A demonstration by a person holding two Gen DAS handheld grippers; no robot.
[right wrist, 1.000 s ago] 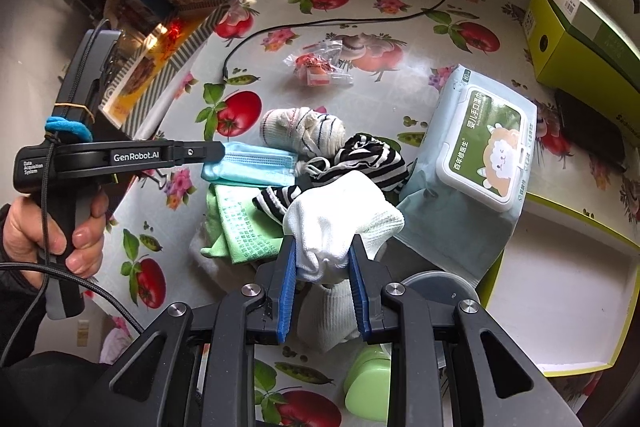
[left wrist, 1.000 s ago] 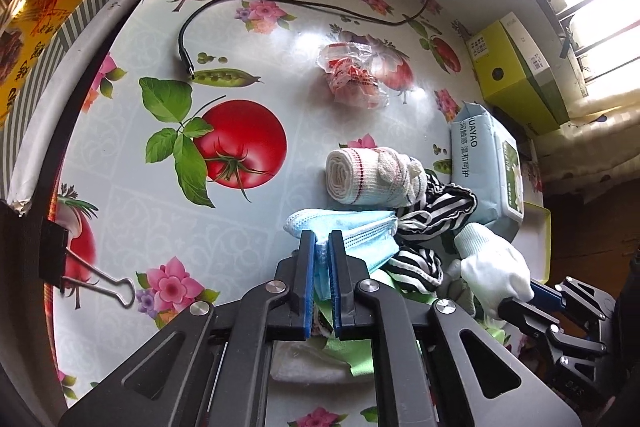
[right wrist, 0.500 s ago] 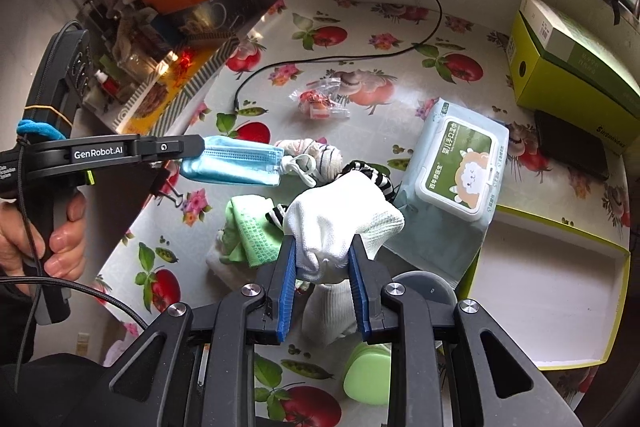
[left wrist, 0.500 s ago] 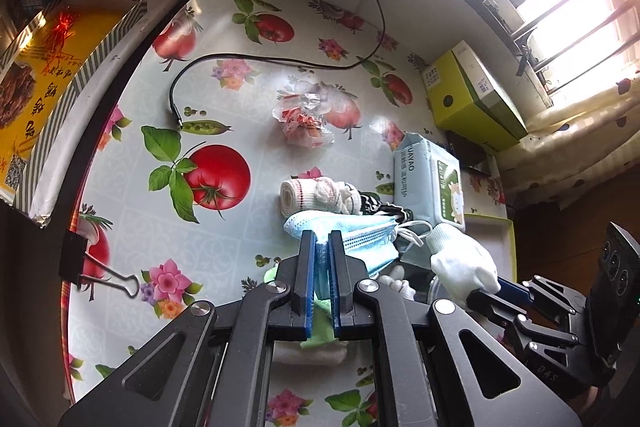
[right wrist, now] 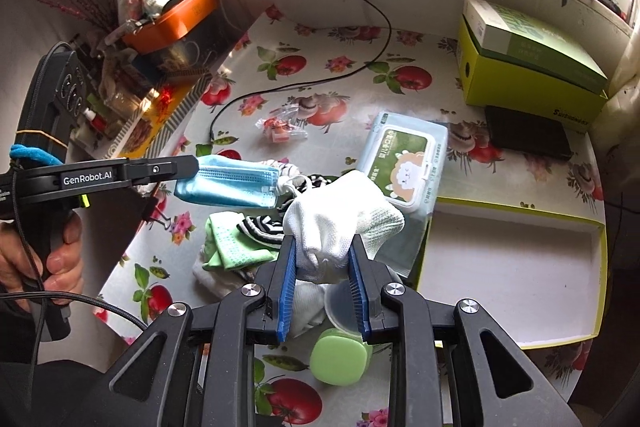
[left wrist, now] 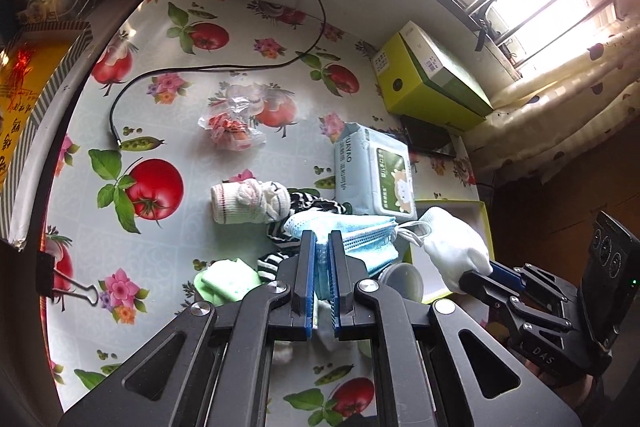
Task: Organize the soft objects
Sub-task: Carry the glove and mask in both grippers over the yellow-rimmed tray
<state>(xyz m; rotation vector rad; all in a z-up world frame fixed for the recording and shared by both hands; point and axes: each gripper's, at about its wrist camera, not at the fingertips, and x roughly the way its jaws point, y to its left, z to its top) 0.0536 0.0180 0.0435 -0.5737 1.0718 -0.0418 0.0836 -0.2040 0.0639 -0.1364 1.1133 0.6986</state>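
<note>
Left wrist view. Left claw closed on the blue face mask, pinched at its folded edge so that the rest hung clear ahead of the jaws. Beyond the claw, on the tabletop: rolled sock, striped cloth, wet-wipes pack. Down-left of the claw, green cloth. To the right, right claw gripping the white glove over the corner of the yellow-rimmed tray, probably the bin meant for the soft items.

Right wrist view. Right claw clamped on the white glove at its bunched cuff, fingers of the glove flopping forward past the pads. Left of the claw, left claw holding the face mask, lifted clear of the green cloth and striped cloth below. Right of the claw, tray lying open and bare, close enough for a drop. Beneath the jaws, a small clear cup and green lid, not soft goods, judged best left alone. Wet-wipes pack ahead, touching the tray rim.
</note>
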